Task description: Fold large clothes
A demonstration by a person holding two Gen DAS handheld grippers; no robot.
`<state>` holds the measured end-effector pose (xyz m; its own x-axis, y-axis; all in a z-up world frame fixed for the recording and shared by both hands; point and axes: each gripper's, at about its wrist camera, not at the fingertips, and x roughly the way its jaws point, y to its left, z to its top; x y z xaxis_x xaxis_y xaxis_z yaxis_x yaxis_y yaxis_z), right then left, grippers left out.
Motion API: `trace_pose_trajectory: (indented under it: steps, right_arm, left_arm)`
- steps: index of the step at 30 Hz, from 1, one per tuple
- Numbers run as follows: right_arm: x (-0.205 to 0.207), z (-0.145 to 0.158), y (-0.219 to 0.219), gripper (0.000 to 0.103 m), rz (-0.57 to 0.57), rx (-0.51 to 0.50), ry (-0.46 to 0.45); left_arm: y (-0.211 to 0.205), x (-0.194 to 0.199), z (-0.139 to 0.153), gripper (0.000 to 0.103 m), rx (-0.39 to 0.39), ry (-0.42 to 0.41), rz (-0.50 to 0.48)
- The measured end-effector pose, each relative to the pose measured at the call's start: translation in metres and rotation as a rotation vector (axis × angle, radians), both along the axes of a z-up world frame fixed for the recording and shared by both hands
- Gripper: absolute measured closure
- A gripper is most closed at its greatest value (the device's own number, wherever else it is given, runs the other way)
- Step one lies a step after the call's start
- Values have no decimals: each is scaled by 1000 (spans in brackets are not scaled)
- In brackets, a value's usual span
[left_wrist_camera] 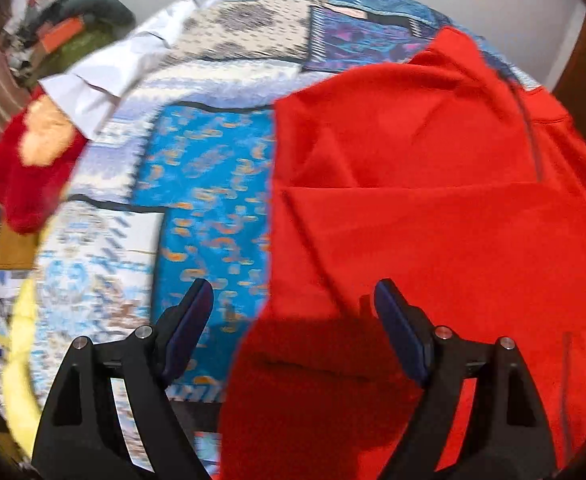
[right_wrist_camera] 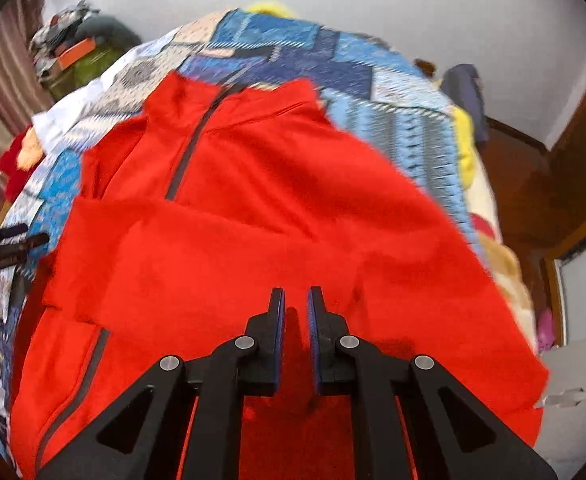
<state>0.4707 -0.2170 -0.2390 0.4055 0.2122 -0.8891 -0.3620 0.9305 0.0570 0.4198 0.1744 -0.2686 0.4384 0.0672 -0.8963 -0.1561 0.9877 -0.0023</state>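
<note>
The left gripper hangs above the bed with its jaws spread wide and nothing between them; one finger is over the blue patterned bedspread, the other over the left edge of the red jacket. The right gripper has its jaws drawn nearly together above the jacket's lower half, and no cloth can be seen pinched between them.

The jacket lies front up across the middle of the bedspread, its dark zipper running towards the collar at the far edge, with a sleeve or side panel folded across the chest.

Judged from here, that folded piece looks loose and rumpled, so it may slide open, since neither gripper pins it. A grab at the thick fleece near the bed's left edge could also catch the bedspread beneath and drag it along.
</note>
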Motion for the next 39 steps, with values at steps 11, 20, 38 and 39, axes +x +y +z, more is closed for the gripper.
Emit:
trace_pose_trajectory:
  steps: [11,20,38,39]
  right_arm:
    - [-18,-40,35,96,153,-374,-79]
    - [-15,-39,23,95,84,-415,-104]
    - [-13,-21,-55,7,-79,-226,-76]
    - [-15,-19,-54,7,-73,-212,-72]
  left_arm:
    - [-21,27,-55,19,-104,103,-8]
    - [-22,14,-53,17,-56,97,-20]
    - [-98,4,-27,17,148,36,-126]
    - [-99,1,-25,17,152,28,-130]
